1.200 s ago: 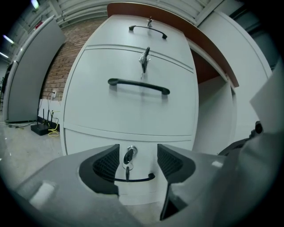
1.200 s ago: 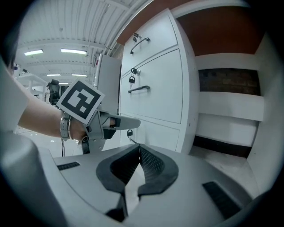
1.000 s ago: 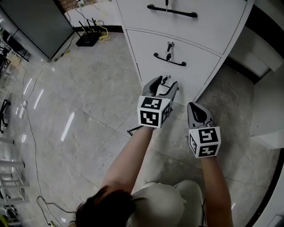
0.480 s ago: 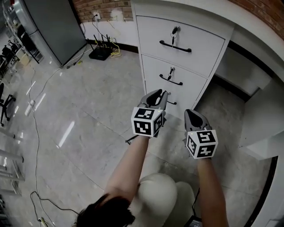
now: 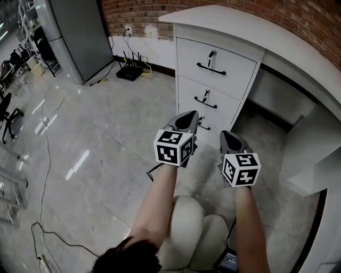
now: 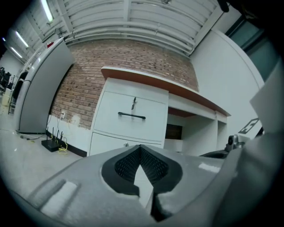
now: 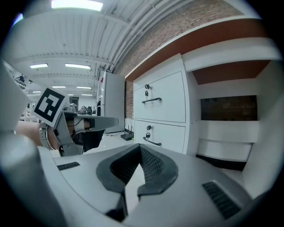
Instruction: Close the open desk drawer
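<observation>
Left gripper jaws are just closing together, empty. Right gripper jaws are sitting pressed together. Drawers are seemingly sitting flush.

Glossy grey tiled floor catching pale reflections — red brick wall on the far side, tall grey cabinet far left, cables trailing across; ceiling strip lights overhead.

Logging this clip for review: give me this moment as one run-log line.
desk drawers: visible fronts look flush | left gripper: jaws just closed, shut, empty | right gripper: shut, empty | both held clear of drawers
</observation>
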Demonstrator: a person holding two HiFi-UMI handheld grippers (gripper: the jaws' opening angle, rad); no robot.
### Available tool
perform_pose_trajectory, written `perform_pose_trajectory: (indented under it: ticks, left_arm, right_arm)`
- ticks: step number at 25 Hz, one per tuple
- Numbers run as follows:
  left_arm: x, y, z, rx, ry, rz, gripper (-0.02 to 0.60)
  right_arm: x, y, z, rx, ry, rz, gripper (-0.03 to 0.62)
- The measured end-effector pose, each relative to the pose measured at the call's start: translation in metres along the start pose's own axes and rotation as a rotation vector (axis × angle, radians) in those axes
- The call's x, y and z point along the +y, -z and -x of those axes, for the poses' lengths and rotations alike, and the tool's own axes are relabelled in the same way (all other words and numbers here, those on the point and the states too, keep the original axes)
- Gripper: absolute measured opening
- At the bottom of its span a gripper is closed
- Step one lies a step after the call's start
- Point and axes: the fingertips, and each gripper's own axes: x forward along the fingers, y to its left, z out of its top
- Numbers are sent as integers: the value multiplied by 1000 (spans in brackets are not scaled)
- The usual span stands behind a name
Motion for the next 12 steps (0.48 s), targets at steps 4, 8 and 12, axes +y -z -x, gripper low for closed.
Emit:
perform_pose_trajectory:
  ticks: [4, 8, 12]
  left_arm:
    - [-21, -29, 28, -7, 31, -73, 6]
    - [-30, -51, 63, -48, 15, -98, 6]
    - [-34, -55, 86, -56, 11, -94, 6]
  right_arm:
    - [18, -19, 24, -14, 9, 32, 11]
    - [31, -34, 44, -43, 1, -10, 11]
    - [39, -46, 61, -72, -1, -52, 9]
